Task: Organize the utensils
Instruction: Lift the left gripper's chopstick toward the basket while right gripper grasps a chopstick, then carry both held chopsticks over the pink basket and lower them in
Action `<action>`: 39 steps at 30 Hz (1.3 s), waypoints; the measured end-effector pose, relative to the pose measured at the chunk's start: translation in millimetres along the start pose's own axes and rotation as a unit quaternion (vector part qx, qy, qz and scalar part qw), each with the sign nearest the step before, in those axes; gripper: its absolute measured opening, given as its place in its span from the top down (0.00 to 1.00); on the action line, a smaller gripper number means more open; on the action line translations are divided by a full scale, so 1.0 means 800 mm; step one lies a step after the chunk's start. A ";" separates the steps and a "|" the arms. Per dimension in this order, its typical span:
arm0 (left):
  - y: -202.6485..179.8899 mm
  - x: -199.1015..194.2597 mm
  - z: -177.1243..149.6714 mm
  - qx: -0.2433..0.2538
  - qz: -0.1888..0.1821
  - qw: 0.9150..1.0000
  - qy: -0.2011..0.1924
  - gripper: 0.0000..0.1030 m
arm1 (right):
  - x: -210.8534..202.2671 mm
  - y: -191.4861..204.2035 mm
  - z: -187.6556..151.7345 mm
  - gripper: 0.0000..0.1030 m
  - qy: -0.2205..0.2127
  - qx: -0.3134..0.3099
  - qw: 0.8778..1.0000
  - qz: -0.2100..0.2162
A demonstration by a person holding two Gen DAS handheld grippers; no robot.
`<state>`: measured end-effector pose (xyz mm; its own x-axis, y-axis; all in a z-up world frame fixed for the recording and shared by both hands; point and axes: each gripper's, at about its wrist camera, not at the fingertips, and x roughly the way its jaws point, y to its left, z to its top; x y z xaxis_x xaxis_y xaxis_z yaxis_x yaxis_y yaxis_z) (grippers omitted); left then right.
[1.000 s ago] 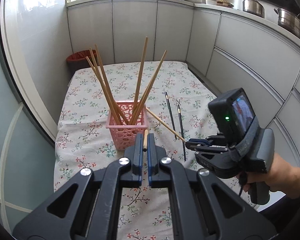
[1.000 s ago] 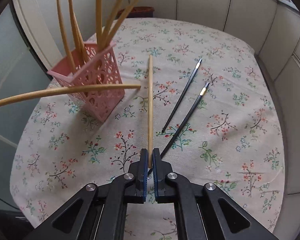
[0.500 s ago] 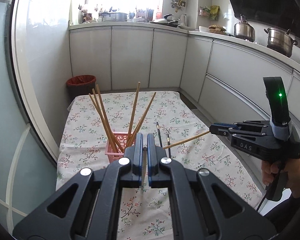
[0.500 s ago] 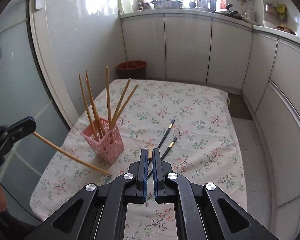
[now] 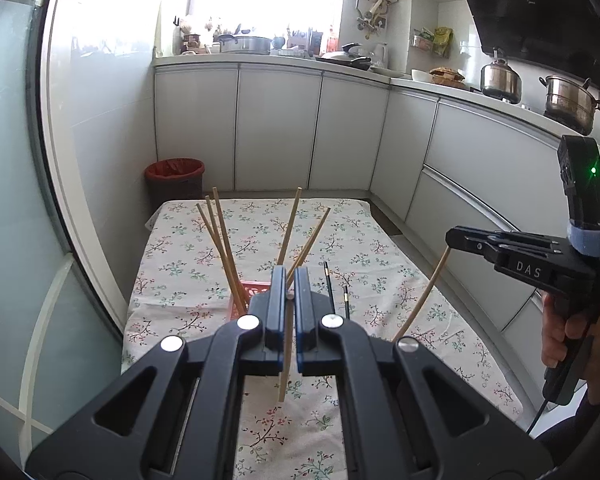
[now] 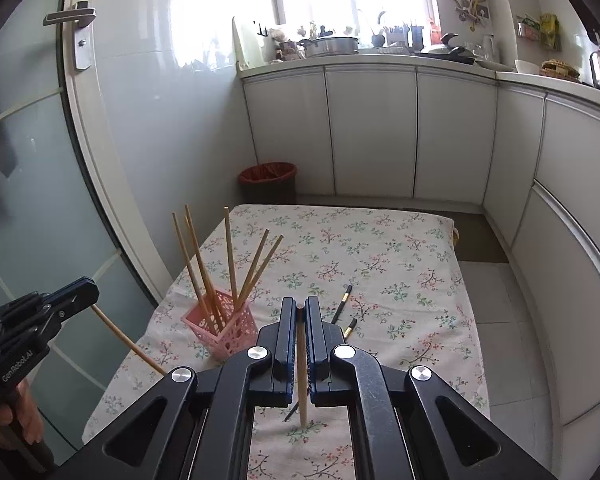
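- On floral table (image 6: pixel 400 240): pink basket (image 6: pixel 228 330) holds five wooden chopsticks (image 6: pixel 230 256).
- Left gripper (image 5: pixel 287 292) and right gripper (image 6: pixel 300 316) each clenched on one wooden chopstick, lifted above the table, not yet dropped in.
- Two black chopsticks (image 6: pixel 342 304) still lie beside the basket.

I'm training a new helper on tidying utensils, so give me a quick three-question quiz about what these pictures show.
1. How many wooden chopsticks stand in the pink basket?
2. True or false: the two black chopsticks are in the basket.
3. What do the right tongs grip? A) nothing B) one wooden chopstick C) a black chopstick

Key: 1) Five. 2) False, they lie on the floral tablecloth beside the basket. 3) B.
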<state>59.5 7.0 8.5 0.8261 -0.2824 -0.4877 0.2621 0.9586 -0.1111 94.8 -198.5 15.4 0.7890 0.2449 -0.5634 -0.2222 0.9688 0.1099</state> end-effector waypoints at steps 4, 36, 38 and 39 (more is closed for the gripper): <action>0.005 -0.014 0.009 -0.009 0.000 1.000 -0.020 0.96 | -0.009 0.007 0.008 0.96 -0.015 -0.002 1.000 0.007; 0.027 -0.042 0.096 -0.041 0.024 0.985 -0.163 0.96 | -0.046 0.028 0.044 0.96 -0.053 0.011 0.998 0.036; 0.030 -0.031 0.098 -0.046 0.025 0.986 -0.160 0.96 | -0.047 0.027 0.044 0.96 -0.054 0.012 0.998 0.036; 0.031 -0.023 0.100 -0.049 0.024 0.986 -0.155 0.96 | -0.047 0.026 0.044 0.96 -0.054 0.012 0.998 0.036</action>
<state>90.7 33.4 84.3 0.9532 -0.2203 -0.2072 0.1828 0.9655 -0.1854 80.5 -186.0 67.9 0.8292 0.3151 -0.4617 -0.2674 0.9489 0.1673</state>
